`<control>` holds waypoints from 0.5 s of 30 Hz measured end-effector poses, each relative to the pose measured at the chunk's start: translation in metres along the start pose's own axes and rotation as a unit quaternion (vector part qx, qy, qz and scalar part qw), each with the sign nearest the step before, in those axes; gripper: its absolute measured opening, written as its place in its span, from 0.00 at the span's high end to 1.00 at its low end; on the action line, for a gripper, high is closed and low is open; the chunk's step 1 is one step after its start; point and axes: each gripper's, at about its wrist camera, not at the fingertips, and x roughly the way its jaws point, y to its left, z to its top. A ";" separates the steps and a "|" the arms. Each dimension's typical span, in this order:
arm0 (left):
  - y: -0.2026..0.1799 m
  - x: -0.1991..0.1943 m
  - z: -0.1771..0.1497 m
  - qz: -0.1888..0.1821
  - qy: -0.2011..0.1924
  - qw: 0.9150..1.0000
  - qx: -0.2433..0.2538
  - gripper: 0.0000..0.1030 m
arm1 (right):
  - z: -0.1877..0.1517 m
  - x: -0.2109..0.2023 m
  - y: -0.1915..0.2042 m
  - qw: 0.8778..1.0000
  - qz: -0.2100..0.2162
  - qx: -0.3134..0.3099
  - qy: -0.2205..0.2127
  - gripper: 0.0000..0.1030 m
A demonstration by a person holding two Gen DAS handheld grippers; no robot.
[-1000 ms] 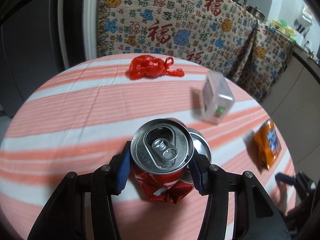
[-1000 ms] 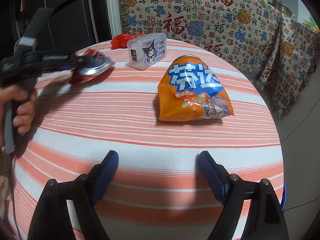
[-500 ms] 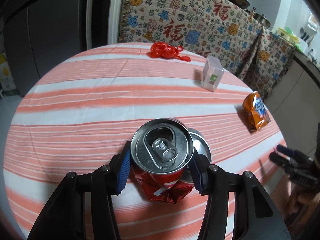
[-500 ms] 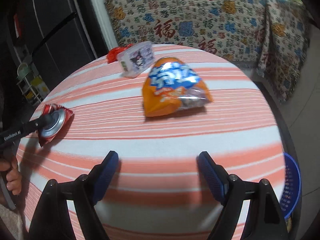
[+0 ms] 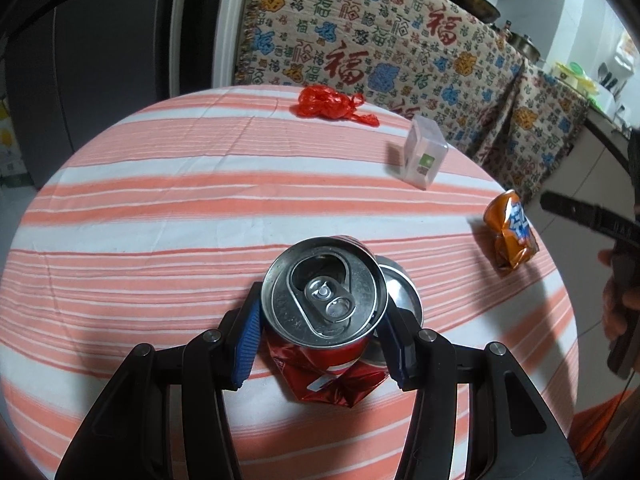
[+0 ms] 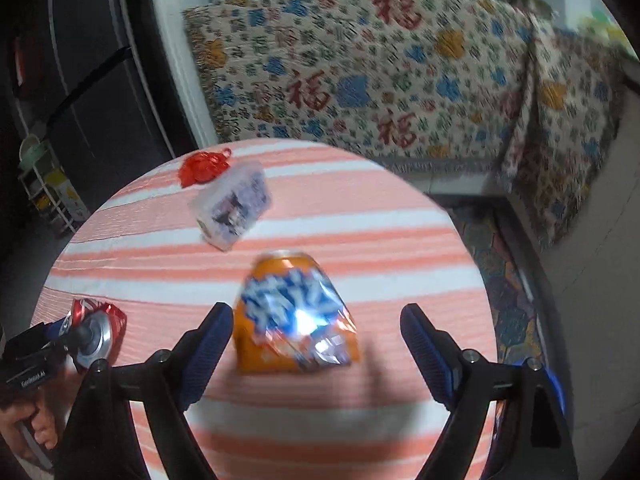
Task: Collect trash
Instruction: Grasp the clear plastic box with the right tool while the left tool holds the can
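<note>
Cans are the trash to pick up here. From the left wrist view, the left gripper [image 5: 320,336] is squeezed shut on a crushed red can [image 5: 326,320], with a blue pad [image 5: 246,342] pressing on each side. The can's shiny top faces the camera and its bent bottom hangs over the striped round table [image 5: 160,208]. Far off to the right lies a squashed orange can [image 5: 510,234], close to the table edge. A clear little box [image 5: 424,152] and a red plastic bag [image 5: 328,102] sit farther back.

From the right wrist view, which is blurry, the right gripper [image 6: 316,344] is wide open and holds nothing. Its jaws have just opened a bit more. The orange can [image 6: 294,312] lies just ahead, more toward the left finger [image 6: 208,344] than the right one. Its long way runs away from the camera, with the round top at the far end. So the jaws stand across its short way, which looks good for a grab. This hand is much nearer to it than the left one. I think it should slide a little to the left, then go down around the can.
</note>
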 end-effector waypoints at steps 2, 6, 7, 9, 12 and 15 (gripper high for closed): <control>0.002 0.001 0.002 0.002 0.000 1.000 -0.004 0.48 | 0.014 0.004 0.027 1.000 0.008 -0.018 -0.002 0.15; 0.005 0.001 0.005 0.009 -0.003 1.000 -0.007 0.48 | 0.038 0.030 0.085 0.999 0.027 -0.025 0.003 0.15; 0.006 0.002 0.006 0.010 -0.003 1.000 -0.008 0.48 | 0.044 0.040 0.097 0.999 0.024 -0.024 0.007 0.15; 0.009 0.002 0.007 0.013 -0.003 1.000 -0.013 0.48 | 0.058 0.067 0.116 1.000 -0.003 -0.020 0.023 0.15; 0.011 0.003 0.009 0.012 -0.003 1.000 -0.017 0.48 | 0.072 0.102 0.119 0.998 -0.045 0.010 0.045 0.15; 0.010 0.002 0.011 0.015 -0.004 1.000 -0.010 0.48 | 0.079 0.122 0.106 0.995 -0.060 0.041 0.064 0.19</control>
